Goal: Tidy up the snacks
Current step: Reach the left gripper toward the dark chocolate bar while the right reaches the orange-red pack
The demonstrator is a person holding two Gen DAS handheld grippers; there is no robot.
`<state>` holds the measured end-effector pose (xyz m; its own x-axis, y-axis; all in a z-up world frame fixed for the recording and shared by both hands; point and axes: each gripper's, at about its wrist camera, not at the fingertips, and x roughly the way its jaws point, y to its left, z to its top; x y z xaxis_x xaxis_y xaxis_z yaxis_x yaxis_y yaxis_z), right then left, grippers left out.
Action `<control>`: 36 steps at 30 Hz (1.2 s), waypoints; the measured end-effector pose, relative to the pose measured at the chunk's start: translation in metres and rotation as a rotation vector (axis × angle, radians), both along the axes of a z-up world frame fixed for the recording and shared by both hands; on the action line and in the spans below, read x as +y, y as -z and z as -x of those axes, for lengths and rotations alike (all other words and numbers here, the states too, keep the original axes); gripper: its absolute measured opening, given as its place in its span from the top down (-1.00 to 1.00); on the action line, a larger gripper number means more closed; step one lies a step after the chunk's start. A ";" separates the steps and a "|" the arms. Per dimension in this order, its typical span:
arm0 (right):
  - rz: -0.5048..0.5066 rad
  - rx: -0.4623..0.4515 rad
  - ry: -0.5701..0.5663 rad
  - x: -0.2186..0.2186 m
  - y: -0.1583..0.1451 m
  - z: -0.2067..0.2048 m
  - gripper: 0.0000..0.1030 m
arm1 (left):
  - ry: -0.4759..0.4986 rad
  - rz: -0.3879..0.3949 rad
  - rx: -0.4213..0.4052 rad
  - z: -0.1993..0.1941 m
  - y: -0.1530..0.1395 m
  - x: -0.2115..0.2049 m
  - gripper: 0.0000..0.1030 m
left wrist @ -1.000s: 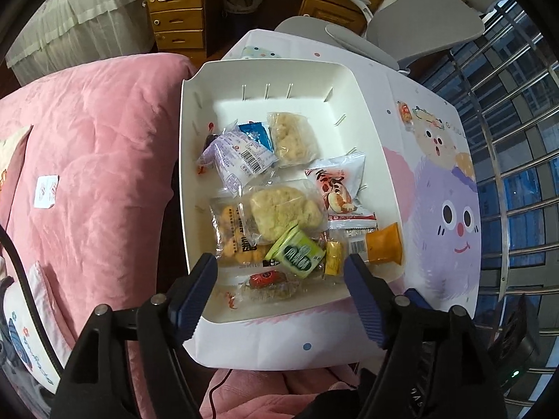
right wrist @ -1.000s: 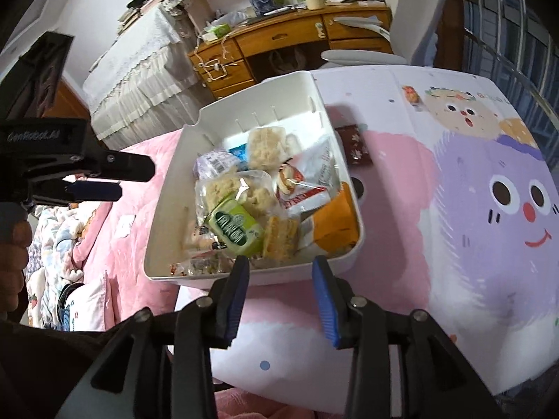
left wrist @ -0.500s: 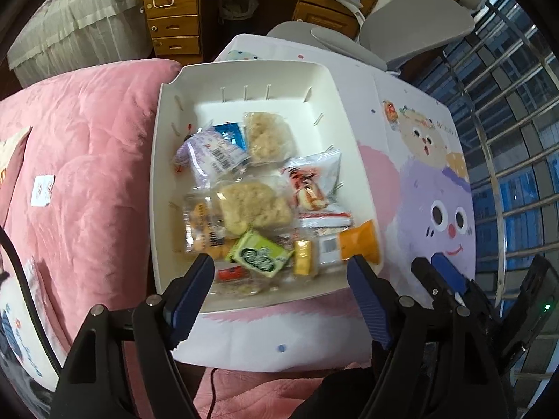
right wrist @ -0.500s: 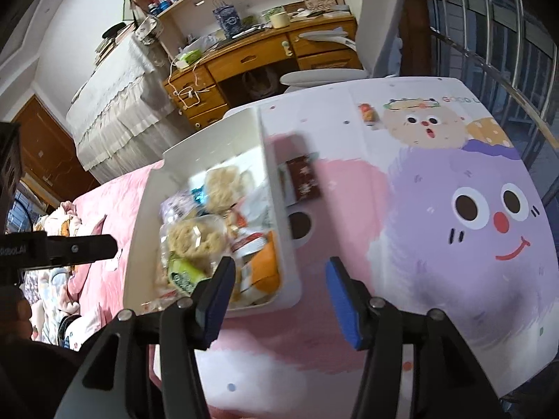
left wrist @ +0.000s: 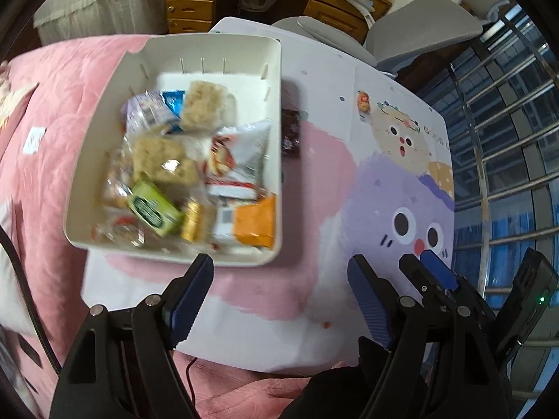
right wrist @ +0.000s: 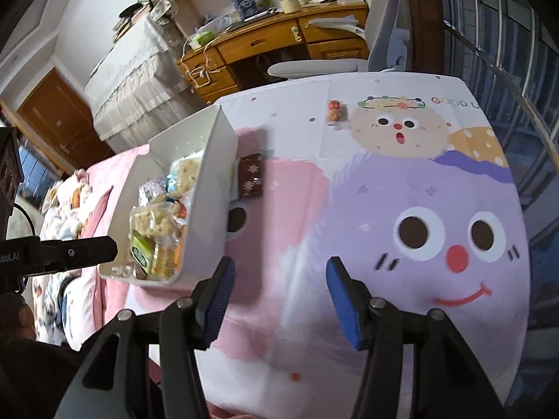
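The left gripper (left wrist: 279,289) and right gripper (right wrist: 279,293) hover over the cartoon-printed tablecloth (right wrist: 384,192), jaws apart and empty. The white plastic snack bin (left wrist: 276,111) sits beside a dark brown wrapped snack (right wrist: 250,174).

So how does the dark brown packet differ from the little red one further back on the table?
The dark brown packet is larger, flat and rectangular, lying right beside the white bin. The little red packet is smaller, brightly coloured, and sits alone, well away from the bin. Both lie on the cartoon tablecloth, outside the bin, untouched.
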<state>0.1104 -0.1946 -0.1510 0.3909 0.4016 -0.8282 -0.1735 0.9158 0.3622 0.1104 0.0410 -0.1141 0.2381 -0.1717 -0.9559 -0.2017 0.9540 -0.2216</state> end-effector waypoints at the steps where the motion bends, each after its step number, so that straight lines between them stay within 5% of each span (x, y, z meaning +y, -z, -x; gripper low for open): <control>1: 0.002 0.002 -0.014 -0.006 0.001 -0.001 -0.06 | -0.024 0.004 0.000 0.003 0.001 -0.008 -0.55; 14: -0.001 0.028 -0.111 -0.068 0.020 -0.021 -0.06 | -0.229 0.029 0.019 0.004 0.019 -0.059 -0.62; 22: 0.001 0.017 -0.095 -0.088 0.027 -0.065 -0.06 | -0.390 -0.018 0.043 -0.030 0.031 -0.077 -0.65; 36: 0.033 -0.057 -0.075 -0.086 0.037 -0.159 -0.06 | -0.725 0.078 0.102 -0.096 0.073 -0.077 -0.72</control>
<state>0.2690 -0.2811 -0.1884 0.4074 0.4041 -0.8190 -0.2616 0.9108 0.3193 0.2062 -0.0355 -0.1874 0.2280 -0.0734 -0.9709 -0.7991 0.5556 -0.2297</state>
